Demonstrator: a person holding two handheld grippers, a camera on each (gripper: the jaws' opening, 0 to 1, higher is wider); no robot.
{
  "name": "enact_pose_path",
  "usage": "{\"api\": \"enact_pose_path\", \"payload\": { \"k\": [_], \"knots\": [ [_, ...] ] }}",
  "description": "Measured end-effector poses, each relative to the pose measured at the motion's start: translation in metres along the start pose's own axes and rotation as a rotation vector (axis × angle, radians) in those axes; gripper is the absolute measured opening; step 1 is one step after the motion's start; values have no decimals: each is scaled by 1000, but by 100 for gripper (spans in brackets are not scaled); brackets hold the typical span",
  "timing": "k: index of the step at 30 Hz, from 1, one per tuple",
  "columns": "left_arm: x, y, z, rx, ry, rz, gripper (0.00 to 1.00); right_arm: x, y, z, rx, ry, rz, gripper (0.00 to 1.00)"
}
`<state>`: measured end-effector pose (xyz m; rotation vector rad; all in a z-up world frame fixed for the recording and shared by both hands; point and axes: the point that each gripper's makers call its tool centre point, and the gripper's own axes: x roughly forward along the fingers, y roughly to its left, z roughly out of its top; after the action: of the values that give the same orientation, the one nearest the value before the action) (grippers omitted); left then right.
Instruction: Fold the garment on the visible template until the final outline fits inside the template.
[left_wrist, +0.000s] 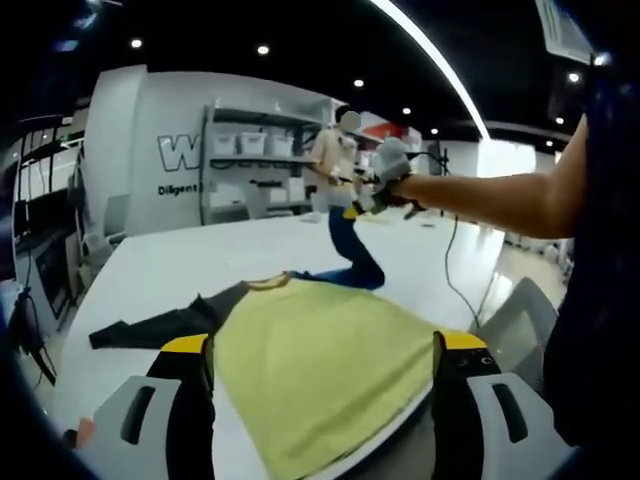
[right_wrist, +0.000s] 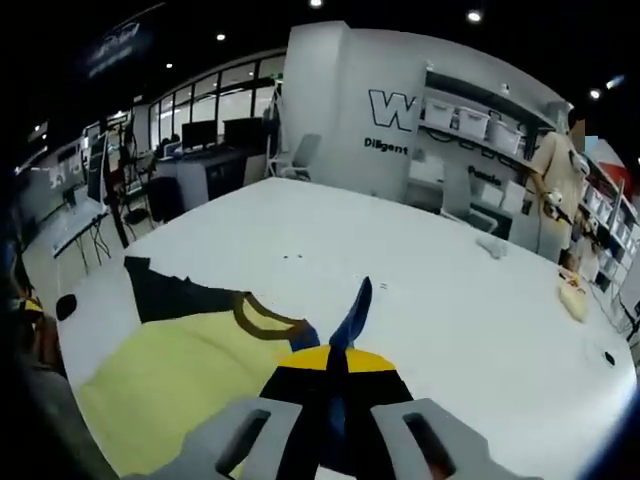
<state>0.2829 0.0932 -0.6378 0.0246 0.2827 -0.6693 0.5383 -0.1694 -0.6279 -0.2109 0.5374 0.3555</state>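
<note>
- A yellow shirt (left_wrist: 325, 365) with dark sleeves is seen spread on a white table (left_wrist: 200, 265) in the left gripper view, its yellow body reaching to the near table edge.
- One dark sleeve (left_wrist: 160, 325) is laid out flat to the left, along the tabletop.
- The blue sleeve (left_wrist: 358, 250) is seen lifted off the table, pulled up towards the right gripper (left_wrist: 385, 190), which is carried at the end of a person's bare arm (left_wrist: 500, 200).
- The left gripper (left_wrist: 325, 385) is held with its jaws wide apart above the near part of the shirt; nothing is held between them.
- In the right gripper view, the right gripper (right_wrist: 335, 375) is shown with its jaws closed together on the blue sleeve (right_wrist: 355, 310), which rises as a narrow strip from between the jaw tips.
- In that view the shirt (right_wrist: 180, 380) lies to the left of the jaws, with the dark sleeve (right_wrist: 175, 290) stretched out beyond the collar.
- A person (left_wrist: 335, 160) is seen standing behind the table, near white shelves (left_wrist: 255, 160) loaded with boxes.
- No template outline can be made out on the table.
</note>
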Motion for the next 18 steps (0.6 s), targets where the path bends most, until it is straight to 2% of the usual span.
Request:
{"api": "enact_pose_path", "payload": {
  "k": [6,12,18],
  "knots": [
    [-5,3,4,-41,-18,10,87,5,21,11,-33,-17,44,0],
    [-4,3,2,-21,-11,19,86,11,48,19,-71,-25,95,0],
    [-4,3,0,-2,-6,24,85,15,78,19,-102,-22,149,0]
  ]
}}
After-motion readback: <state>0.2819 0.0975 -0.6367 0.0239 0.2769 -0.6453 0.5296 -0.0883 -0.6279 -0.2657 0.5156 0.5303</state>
